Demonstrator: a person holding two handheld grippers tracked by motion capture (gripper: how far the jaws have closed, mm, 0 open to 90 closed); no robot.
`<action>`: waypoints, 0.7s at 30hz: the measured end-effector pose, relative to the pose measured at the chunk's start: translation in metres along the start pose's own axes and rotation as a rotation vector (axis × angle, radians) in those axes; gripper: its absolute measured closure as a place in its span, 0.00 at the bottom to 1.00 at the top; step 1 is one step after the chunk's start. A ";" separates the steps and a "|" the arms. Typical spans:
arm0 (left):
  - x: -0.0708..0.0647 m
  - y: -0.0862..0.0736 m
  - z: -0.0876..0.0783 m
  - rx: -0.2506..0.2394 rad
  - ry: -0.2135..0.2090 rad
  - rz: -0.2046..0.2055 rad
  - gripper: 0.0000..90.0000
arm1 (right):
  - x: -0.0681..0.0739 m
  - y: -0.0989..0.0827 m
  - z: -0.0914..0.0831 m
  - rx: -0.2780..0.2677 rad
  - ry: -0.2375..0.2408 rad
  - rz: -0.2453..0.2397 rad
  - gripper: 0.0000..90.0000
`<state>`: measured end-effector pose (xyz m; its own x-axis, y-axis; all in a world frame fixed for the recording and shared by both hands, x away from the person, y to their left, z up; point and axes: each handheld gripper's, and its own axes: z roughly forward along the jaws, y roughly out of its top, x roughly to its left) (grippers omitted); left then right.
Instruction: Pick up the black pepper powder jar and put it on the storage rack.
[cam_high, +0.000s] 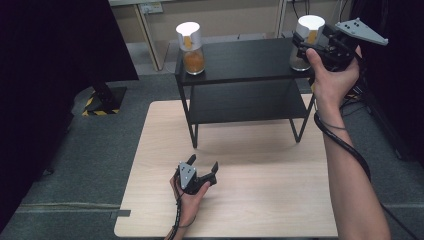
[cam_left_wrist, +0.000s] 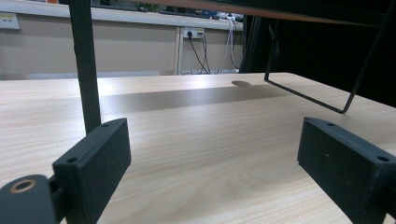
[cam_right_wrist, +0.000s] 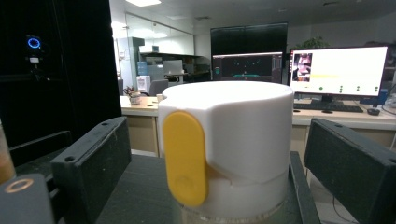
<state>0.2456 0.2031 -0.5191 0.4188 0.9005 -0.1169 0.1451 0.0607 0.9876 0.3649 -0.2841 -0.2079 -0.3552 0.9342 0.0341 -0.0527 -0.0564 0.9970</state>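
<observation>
Item: jar (cam_right_wrist: 229, 154) on the shelf's (cam_high: 250, 60) right end, sitting unclamped between your wide right claw (cam_high: 303, 46) pads; backing out crooked, you are risking clipping and toppling it.

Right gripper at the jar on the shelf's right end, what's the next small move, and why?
Probably draw the right gripper straight back from the jar. Its jaws stand open on either side of the white lid, pads clear of it, and the jar sits upright on the shelf, apparently already placed.
</observation>
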 end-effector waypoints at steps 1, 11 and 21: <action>0.000 0.000 0.000 0.000 0.000 0.000 0.10 | 0.000 0.000 -0.001 -0.001 0.004 0.005 0.08; 0.000 0.000 0.000 -0.001 0.000 -0.004 0.10 | 0.002 -0.002 -0.014 0.010 0.010 0.008 0.07; 0.000 0.000 0.000 0.001 0.002 0.000 0.10 | 0.005 -0.002 -0.030 -0.004 0.040 0.006 0.07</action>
<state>0.2456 0.2026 -0.5189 0.4173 0.9012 -0.1166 0.1455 0.0603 0.9875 0.3350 -0.2905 -0.2119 -0.3929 0.9188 0.0372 -0.0541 -0.0635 0.9965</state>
